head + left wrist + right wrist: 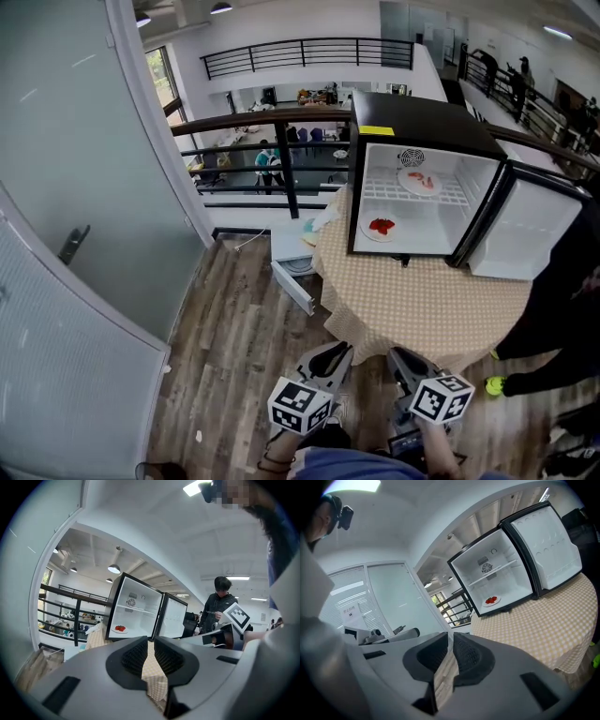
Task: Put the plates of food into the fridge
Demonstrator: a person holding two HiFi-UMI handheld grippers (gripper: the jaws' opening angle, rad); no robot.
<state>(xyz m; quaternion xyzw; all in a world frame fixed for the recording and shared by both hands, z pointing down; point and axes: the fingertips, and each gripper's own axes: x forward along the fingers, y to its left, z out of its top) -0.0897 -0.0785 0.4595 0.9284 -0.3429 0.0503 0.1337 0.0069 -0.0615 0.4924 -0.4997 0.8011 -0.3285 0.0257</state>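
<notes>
With the upper plate (419,181) on the fridge (422,122) shelf and the lower plate (381,226) on its floor, the task looked done bar shutting the open door (525,230), while the left gripper (326,360) and right gripper (409,366) hung short of the table (422,300), jaws nearly together, holding nothing.

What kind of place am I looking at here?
Probably an upper level of an open office: a railing overlooks a lower floor with people, beside a glass wall.
</notes>
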